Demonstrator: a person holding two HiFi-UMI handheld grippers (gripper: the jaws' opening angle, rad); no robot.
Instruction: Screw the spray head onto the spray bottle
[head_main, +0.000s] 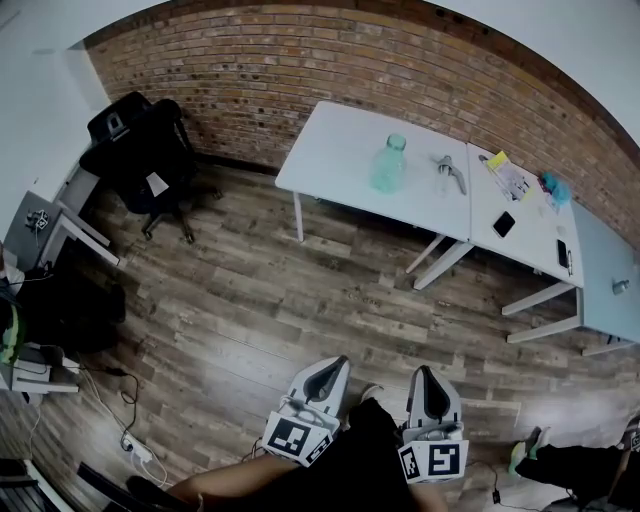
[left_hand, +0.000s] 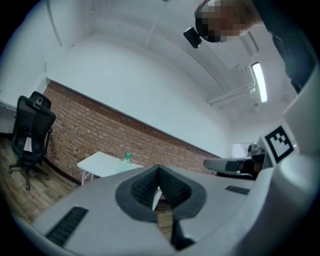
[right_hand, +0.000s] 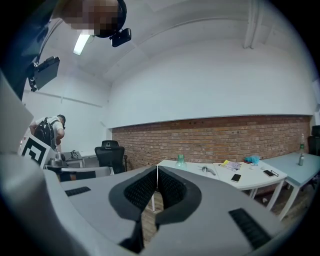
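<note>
A clear green spray bottle (head_main: 388, 164) stands without its head on the white table (head_main: 340, 150) by the brick wall. The grey spray head (head_main: 450, 173) lies on the table to its right. Both grippers are far from the table, close to my body at the bottom of the head view. My left gripper (head_main: 333, 364) is shut with nothing between its jaws. My right gripper (head_main: 424, 373) is shut and empty too. In the left gripper view the bottle (left_hand: 126, 158) shows small above the shut jaws. The right gripper view holds the bottle (right_hand: 180, 161) and the spray head (right_hand: 208, 170) on the distant table.
A phone (head_main: 504, 223), a yellow leaflet (head_main: 508, 175) and a blue cloth (head_main: 555, 187) lie on the adjoining table. A black office chair (head_main: 140, 150) stands at the left. Cables and a power strip (head_main: 138, 452) lie on the wood floor. A person (right_hand: 50, 131) stands in the background.
</note>
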